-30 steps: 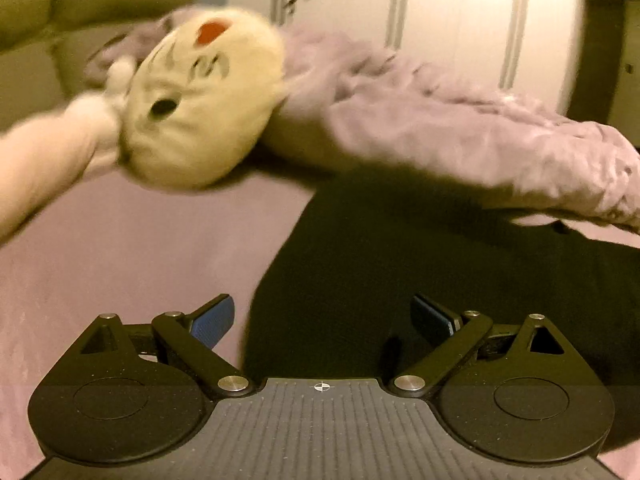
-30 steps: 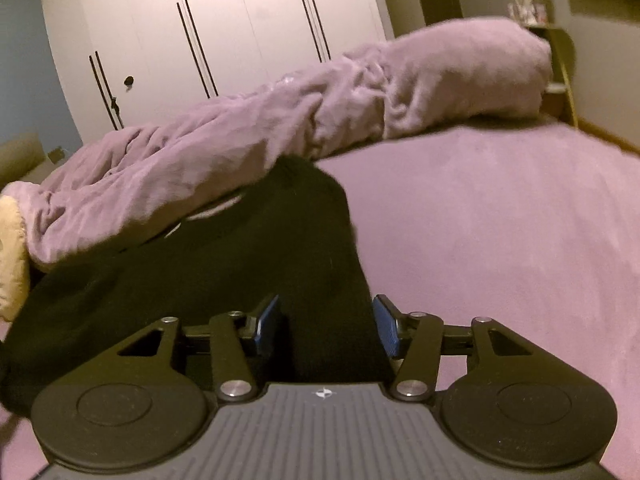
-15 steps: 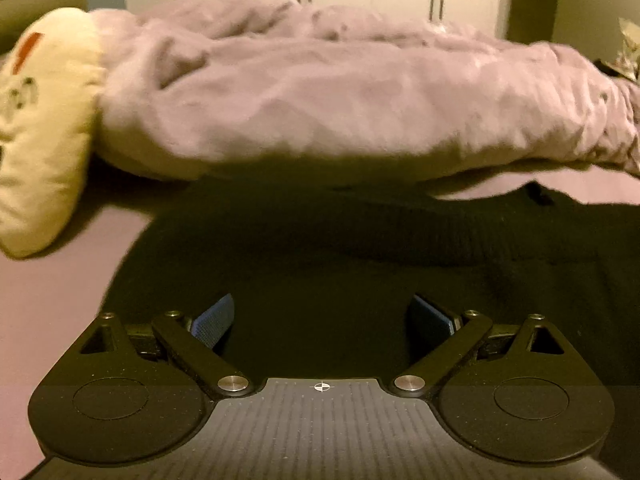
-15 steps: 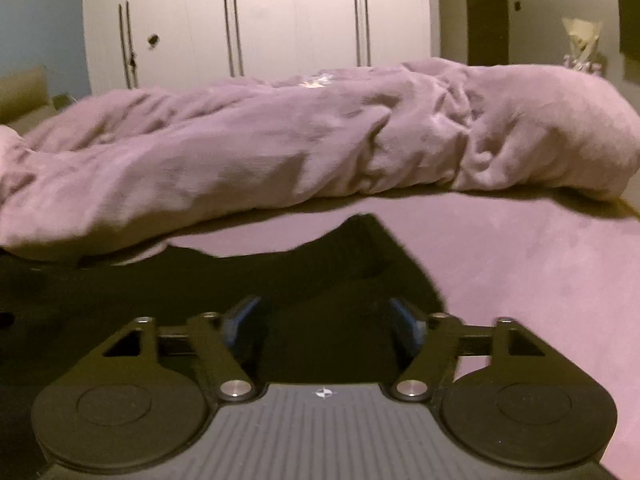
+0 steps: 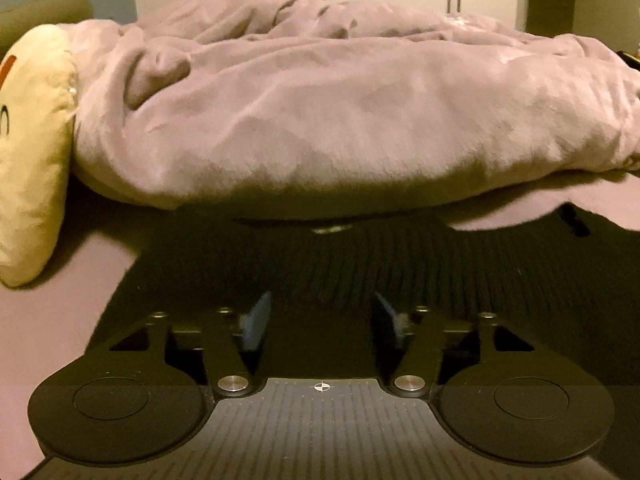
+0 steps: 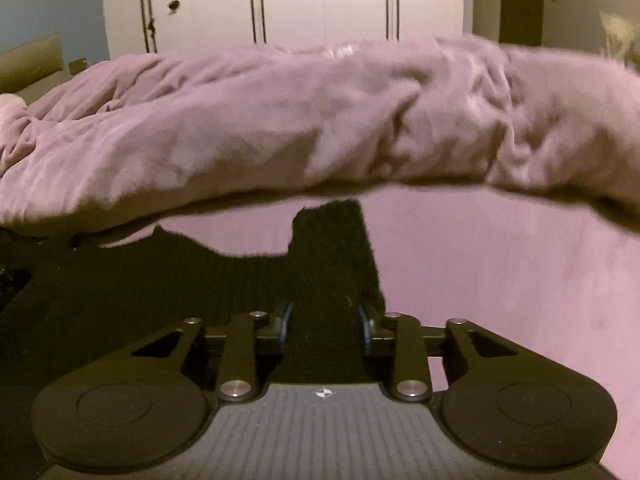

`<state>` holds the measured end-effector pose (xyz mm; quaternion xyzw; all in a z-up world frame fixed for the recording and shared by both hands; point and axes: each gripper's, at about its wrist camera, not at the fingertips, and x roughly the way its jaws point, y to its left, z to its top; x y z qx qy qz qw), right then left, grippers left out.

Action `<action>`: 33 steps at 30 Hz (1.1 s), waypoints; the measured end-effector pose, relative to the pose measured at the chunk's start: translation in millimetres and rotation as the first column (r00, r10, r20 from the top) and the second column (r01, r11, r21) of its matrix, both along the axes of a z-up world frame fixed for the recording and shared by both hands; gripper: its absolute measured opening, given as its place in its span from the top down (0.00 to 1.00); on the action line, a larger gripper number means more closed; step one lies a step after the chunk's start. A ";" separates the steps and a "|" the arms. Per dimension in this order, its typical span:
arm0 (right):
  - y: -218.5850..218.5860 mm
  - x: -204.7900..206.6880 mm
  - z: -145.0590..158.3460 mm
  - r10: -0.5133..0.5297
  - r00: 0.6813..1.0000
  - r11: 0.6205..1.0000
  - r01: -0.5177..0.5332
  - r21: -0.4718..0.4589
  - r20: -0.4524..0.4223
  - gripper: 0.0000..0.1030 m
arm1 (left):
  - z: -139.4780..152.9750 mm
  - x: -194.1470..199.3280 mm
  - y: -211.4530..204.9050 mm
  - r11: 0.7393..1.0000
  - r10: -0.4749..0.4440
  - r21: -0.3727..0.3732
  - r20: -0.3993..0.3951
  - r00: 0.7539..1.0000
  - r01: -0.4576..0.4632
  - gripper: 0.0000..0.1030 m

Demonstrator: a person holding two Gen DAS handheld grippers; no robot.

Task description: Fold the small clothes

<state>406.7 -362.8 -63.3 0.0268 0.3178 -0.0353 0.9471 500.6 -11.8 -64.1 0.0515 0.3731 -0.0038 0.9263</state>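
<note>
Clearly the folding has barely begun: the black knit garment (image 5: 400, 276) lies spread on the mauve bedspread (image 6: 500, 280), just in front of the rumpled blanket (image 5: 320, 120) heaped across the bed, and I see no finished fold in it. One narrow part, a sleeve as far as I can judge, sticks out toward the blanket on the garment's right side.

The left gripper (image 5: 320, 326) is closing, its blue pads a good gap apart with dark knit under and between them; whether they press the cloth yet I cannot tell. The right gripper (image 6: 325, 330) is closing too, its jaws narrower, set on either side of the sleeve's near end, though the dark cloth hides whether they pinch it.

Everything is left to do: lifting, folding over, smoothing.

For room, the blanket crowds the garment's far edge, almost overhanging it. A yellow plush cushion (image 5: 32, 160) sits against the blanket's left end, near the garment's left edge. Right of the sleeve, bare bedspread offers the widest free ground.
</note>
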 end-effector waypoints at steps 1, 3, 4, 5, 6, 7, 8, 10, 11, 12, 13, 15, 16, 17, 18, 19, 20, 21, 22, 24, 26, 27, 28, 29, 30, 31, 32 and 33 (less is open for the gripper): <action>2.5 0.2 3.6 -0.005 1.000 1.000 0.006 -0.022 0.024 0.78 | 1.0 3.0 -1.3 1.000 0.021 0.013 0.007 1.000 -0.021 0.57; 2.9 3.8 10.4 -0.027 0.997 0.999 0.029 -0.027 0.071 0.81 | 4.3 8.4 -2.1 0.999 0.046 0.014 0.010 0.999 -0.046 0.67; 1.2 6.0 12.9 -0.033 0.996 0.999 0.034 -0.013 0.084 0.82 | 6.3 10.5 -1.4 0.998 0.057 0.005 0.006 0.998 -0.057 0.67; -0.7 7.6 14.1 -0.048 0.994 0.999 0.050 -0.013 0.100 0.84 | 8.9 11.3 -0.4 0.998 0.065 -0.009 0.001 0.998 -0.064 0.66; -2.1 10.6 14.2 -0.056 0.992 0.998 0.060 -0.030 0.109 0.84 | 11.2 10.5 0.4 0.998 0.060 -0.024 0.000 0.998 -0.060 0.59; -2.7 14.0 12.2 -0.053 0.993 0.997 0.057 -0.044 0.102 0.84 | 12.7 9.4 1.1 0.998 0.040 -0.041 -0.005 0.999 -0.041 0.52; -4.8 17.9 8.2 -0.047 0.996 0.997 0.051 -0.051 0.076 0.82 | 13.2 8.3 1.1 0.998 0.008 -0.057 -0.024 1.000 -0.009 0.35; -7.9 21.3 5.4 -0.041 0.999 0.997 0.043 -0.063 0.035 0.76 | 12.1 4.2 -0.6 0.996 -0.053 -0.074 -0.046 0.998 0.050 0.23; -9.0 18.2 7.7 -0.046 0.997 0.996 0.050 -0.073 0.054 0.69 | 10.3 3.4 -2.1 0.996 -0.070 -0.055 -0.053 0.996 0.067 0.21; -9.0 15.2 10.7 -0.061 0.996 0.994 0.066 -0.083 0.065 0.65 | 8.3 3.7 -3.4 0.996 -0.080 -0.044 -0.058 0.995 0.078 0.18; -9.7 11.0 14.4 -0.076 0.995 0.994 0.081 -0.076 0.071 0.63 | 5.1 5.0 -1.8 0.995 -0.089 -0.061 -0.064 0.994 0.085 0.16; -8.9 2.7 17.7 -0.040 0.997 0.999 0.040 -0.005 0.064 0.51 | 0.1 8.4 0.9 0.992 -0.081 -0.100 -0.072 0.994 0.074 0.14; -5.9 1.8 15.4 -0.005 0.999 1.000 0.005 0.011 0.034 0.42 | -0.6 9.4 0.5 0.992 -0.075 -0.108 -0.070 0.995 0.067 0.14; -1.5 2.9 10.9 0.036 0.999 0.999 -0.036 0.014 0.001 0.28 | -1.7 10.4 -2.4 0.993 -0.080 -0.096 -0.069 0.994 0.073 0.14; 4.9 5.2 3.6 0.084 0.996 0.996 -0.084 0.001 -0.032 0.25 | -3.6 10.0 -5.2 0.994 -0.084 -0.076 -0.067 0.994 0.079 0.15; 11.5 6.3 -1.7 0.100 0.994 0.994 -0.101 -0.039 -0.039 0.26 | -4.9 10.5 -8.3 0.995 -0.089 -0.055 -0.065 0.994 0.085 0.16; 18.4 6.5 -5.9 0.099 0.995 0.991 -0.102 -0.090 -0.032 0.34 | -5.3 9.9 -10.9 0.995 -0.093 -0.042 -0.060 0.994 0.091 0.19; 21.4 6.8 -7.2 0.097 0.995 0.989 -0.099 -0.110 -0.023 0.58 | -5.2 10.0 -12.2 0.995 -0.098 -0.035 -0.055 0.994 0.096 0.26; 22.6 8.1 -6.8 0.086 0.996 0.990 -0.087 -0.114 -0.011 0.72 | -4.7 10.1 -13.0 0.995 -0.100 -0.033 -0.048 0.994 0.099 0.30; 19.5 12.4 -4.5 0.077 0.997 0.994 -0.077 -0.077 -0.006 0.79 | -3.3 9.5 -14.8 0.995 -0.091 -0.032 -0.036 0.995 0.090 0.54; 21.9 13.1 -4.2 0.072 0.997 0.993 -0.072 -0.097 -0.004 0.80 | -2.4 10.3 -16.3 0.997 -0.075 -0.020 -0.024 0.997 0.075 0.72; 23.6 13.1 -3.1 0.069 0.998 0.991 -0.068 -0.120 0.006 0.81 | -2.0 10.9 -16.2 0.997 -0.071 -0.018 -0.023 0.997 0.071 0.78; 23.7 15.3 -1.0 0.058 0.998 0.989 -0.055 -0.134 0.019 0.82 | -1.5 12.2 -15.9 0.998 -0.061 -0.020 -0.021 0.998 0.061 0.81; 22.6 15.6 2.0 0.040 0.998 0.990 -0.034 -0.134 0.046 0.83 | -0.4 13.0 -14.0 0.998 -0.048 -0.027 -0.018 0.999 0.048 0.85; 20.9 17.2 3.6 0.019 0.998 0.991 -0.010 -0.132 0.067 0.86 | 0.5 14.9 -12.2 0.999 -0.035 -0.041 -0.018 0.999 0.034 0.87; 20.5 18.8 3.4 -0.003 0.997 0.989 0.015 -0.144 0.081 0.87 | 1.5 17.5 -9.7 0.998 -0.012 -0.056 -0.016 1.000 0.011 0.88; 19.9 22.6 1.3 -0.020 0.996 0.987 0.035 -0.160 0.091 0.88 | 2.6 19.7 -6.9 0.997 0.010 -0.070 -0.013 1.000 -0.011 0.88; 19.4 28.0 -3.3 -0.033 0.996 0.984 0.046 -0.173 0.079 0.88 | 2.6 22.0 -3.1 0.996 0.025 -0.085 -0.014 1.000 -0.026 0.88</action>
